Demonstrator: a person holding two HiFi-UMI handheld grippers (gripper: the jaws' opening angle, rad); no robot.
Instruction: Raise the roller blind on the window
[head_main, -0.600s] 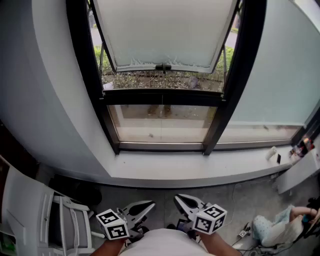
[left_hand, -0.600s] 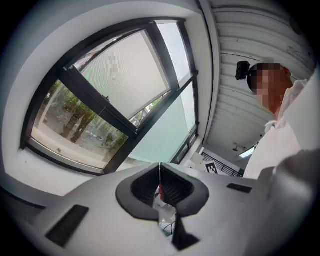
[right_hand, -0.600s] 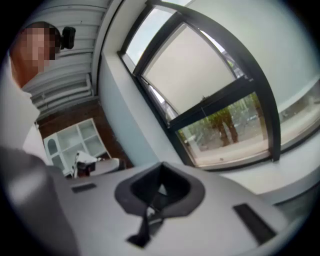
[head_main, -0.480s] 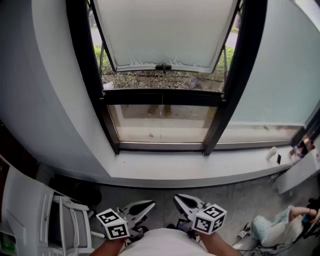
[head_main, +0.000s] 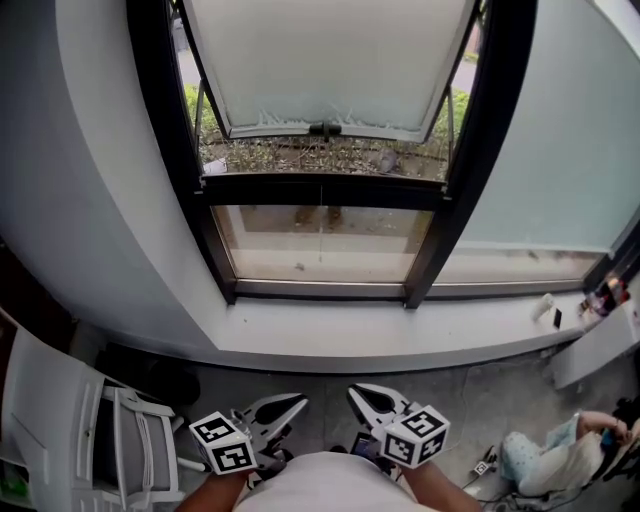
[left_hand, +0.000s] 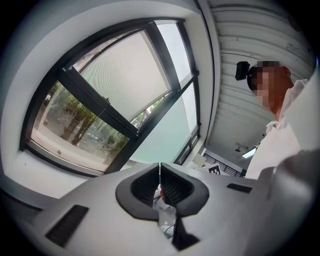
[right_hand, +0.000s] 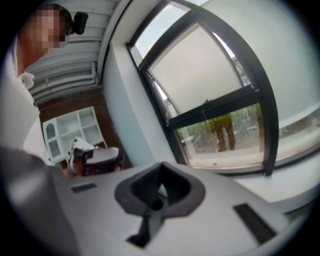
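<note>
A pale roller blind (head_main: 325, 60) covers the upper part of the black-framed window (head_main: 180, 170); its lower edge with a small dark pull (head_main: 325, 129) hangs above the horizontal frame bar. Below it clear glass shows the ground outside. The blind also shows in the left gripper view (left_hand: 127, 77) and the right gripper view (right_hand: 197, 75). My left gripper (head_main: 290, 405) and right gripper (head_main: 362, 397) are held low, close to my body, far from the window. Both are shut with nothing between their jaws (left_hand: 159, 172) (right_hand: 159, 172).
A white window sill (head_main: 400, 335) runs below the window. A white chair (head_main: 60, 420) stands at the left. A frosted pane (head_main: 560, 150) lies to the right. Small items (head_main: 545, 305) sit on the sill's right end, and a person (head_main: 560, 455) sits on the floor at bottom right.
The head view has shifted slightly; both grippers sit a little lower in the picture. Nothing was grasped or released.
</note>
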